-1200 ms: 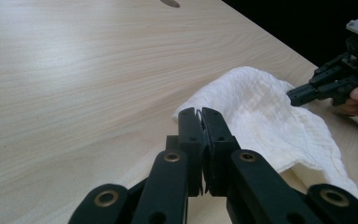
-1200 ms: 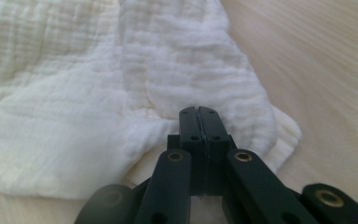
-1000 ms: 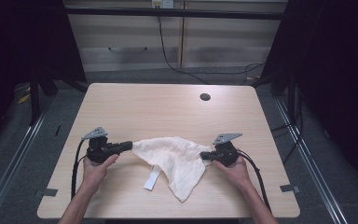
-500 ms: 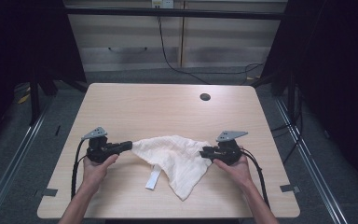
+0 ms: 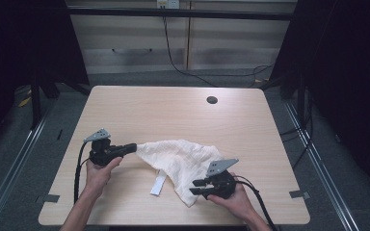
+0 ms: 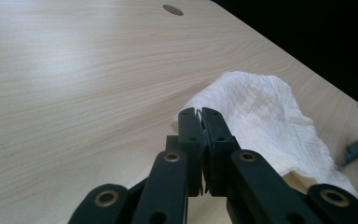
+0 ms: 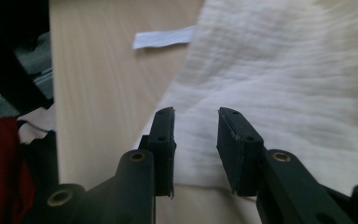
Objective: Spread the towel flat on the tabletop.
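From the high view, the white cloth (image 5: 180, 161) is lying rumpled on the near half of the wooden table (image 5: 173, 113), closer to the person's edge than to the little round grommet hole (image 5: 212, 100) at the far side. It's a rough triangle right now: one corner runs out to the left, one lump sits at the right, and a tip hangs toward the near edge, so I'd call the long axis left-to-right across the table, with the pointy end aimed at the person. A white tag (image 5: 158, 185) sticks out from under it on the near side. The left gripper (image 5: 134, 146) is clamped on the cloth's left corner, and the right gripper (image 5: 195, 186) sits low by the near tip with its jaws apart. In the left gripper view you can see the jaws pressed together with a sliver of fabric pinched between them, and the cloth (image 6: 265, 123) bunching away to the right. In the right gripper view the jaws have just been opening; the cloth (image 7: 284, 79) lies flat just past them, nothing pinched between the pads, and the tag (image 7: 163, 37) lies off to the left on bare wood. So my read: this looks like spreading or folding the cloth, and it's early going. One corner is secured and the other hand still needs a new grab at the near tip, then the whole thing needs flattening, since it's still wrinkled and nowhere near squared up.
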{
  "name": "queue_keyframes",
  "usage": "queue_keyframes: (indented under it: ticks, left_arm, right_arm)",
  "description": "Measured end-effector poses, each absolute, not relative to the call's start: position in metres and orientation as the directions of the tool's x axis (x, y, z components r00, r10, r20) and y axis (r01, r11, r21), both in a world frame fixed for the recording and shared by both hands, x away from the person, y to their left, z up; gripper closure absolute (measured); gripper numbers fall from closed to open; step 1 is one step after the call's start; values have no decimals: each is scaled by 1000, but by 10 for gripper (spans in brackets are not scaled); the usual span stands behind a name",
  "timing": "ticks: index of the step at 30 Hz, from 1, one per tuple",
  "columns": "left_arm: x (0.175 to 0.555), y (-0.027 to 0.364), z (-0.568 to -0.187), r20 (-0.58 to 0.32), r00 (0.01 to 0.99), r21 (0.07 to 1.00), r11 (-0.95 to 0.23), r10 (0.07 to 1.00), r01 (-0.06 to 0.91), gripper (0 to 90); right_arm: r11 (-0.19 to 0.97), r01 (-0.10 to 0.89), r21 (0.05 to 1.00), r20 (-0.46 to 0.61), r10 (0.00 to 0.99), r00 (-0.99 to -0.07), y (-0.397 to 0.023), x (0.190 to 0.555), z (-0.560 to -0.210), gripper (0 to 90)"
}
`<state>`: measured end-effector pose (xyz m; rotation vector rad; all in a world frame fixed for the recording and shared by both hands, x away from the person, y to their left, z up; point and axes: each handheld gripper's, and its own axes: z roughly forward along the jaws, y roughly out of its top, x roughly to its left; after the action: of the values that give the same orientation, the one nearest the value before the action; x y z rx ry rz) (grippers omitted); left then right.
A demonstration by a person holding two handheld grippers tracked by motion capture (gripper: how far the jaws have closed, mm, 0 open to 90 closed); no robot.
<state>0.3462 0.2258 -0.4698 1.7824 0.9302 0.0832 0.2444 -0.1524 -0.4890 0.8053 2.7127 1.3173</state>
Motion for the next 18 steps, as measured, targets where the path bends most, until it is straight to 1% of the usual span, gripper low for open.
queue_keyframes:
  ticks: [4,6,11,15,17,18]
  left_arm:
    - [346,225,-469,-360,695,830,-127,622,543,877]
    - [346,226,-469,-362,694,830,-123,622,544,877]
    - [347,227,-470,-367,687,828,-116,627,549,877]
    - [347,227,-470,-368,688,828,-116,626,549,877]
    - [347,227,-470,-367,688,828,-117,626,548,877]
    - [347,227,-470,-366,690,828,-119,625,548,877]
  right_arm:
    - [540,422,728,199,423,-884,-143,235,-495,655]
    - [554,417,721,199,411,-890,-141,233,-497,631]
    - [581,379,720,161,392,-906,-136,227,-501,569]
    - [603,338,722,112,381,-918,-132,224,-501,559]
    - [620,302,724,72,366,-928,-131,222,-501,577]
    - [625,292,724,54,370,-927,-131,221,-501,601]
